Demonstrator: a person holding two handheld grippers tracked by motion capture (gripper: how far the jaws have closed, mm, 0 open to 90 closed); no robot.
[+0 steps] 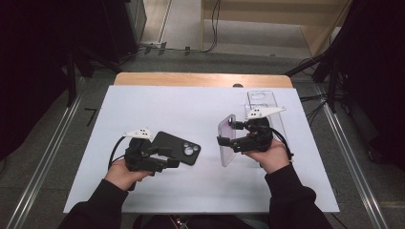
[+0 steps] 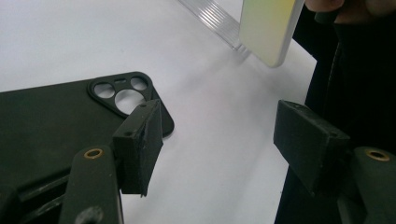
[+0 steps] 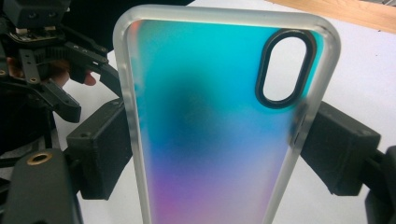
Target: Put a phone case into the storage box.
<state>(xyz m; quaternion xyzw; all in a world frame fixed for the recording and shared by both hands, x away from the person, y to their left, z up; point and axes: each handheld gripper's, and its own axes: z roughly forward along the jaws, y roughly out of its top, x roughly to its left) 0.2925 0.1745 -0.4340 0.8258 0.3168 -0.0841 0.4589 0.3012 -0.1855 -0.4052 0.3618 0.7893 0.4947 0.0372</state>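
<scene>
Because the right gripper (image 1: pixel 232 135) had its two pads pressed against the long edges of the iridescent phone case (image 1: pixel 227 139), the case stood upright and clear of the white table (image 1: pixel 191 191), lifted where its back could be looked over; that was probably why it was held by the sides and not the face. The black phone case (image 1: pixel 177 147) lay flat on the table in front of the left gripper (image 1: pixel 168 157), camera cut-outs facing up, seemingly set down or waiting its turn. The left gripper's jaws stood apart with nothing between them: one pad hung over the black case's corner, the other over bare table. A clear plastic box (image 1: pixel 261 101) stood behind the right hand (image 1: pixel 272 157), near the far edge. The high view gave the layout, the two cases well apart and each hand beside its own. The right gripper view added what that one could not: the frosted rim, the oval camera hole and the pads' bite on both edges of the iridescent phone case (image 3: pixel 205 130). The left gripper view showed the gap between its pads (image 2: pixel 140 144) and the black phone case (image 2: pixel 51 126) plainly ungripped.
</scene>
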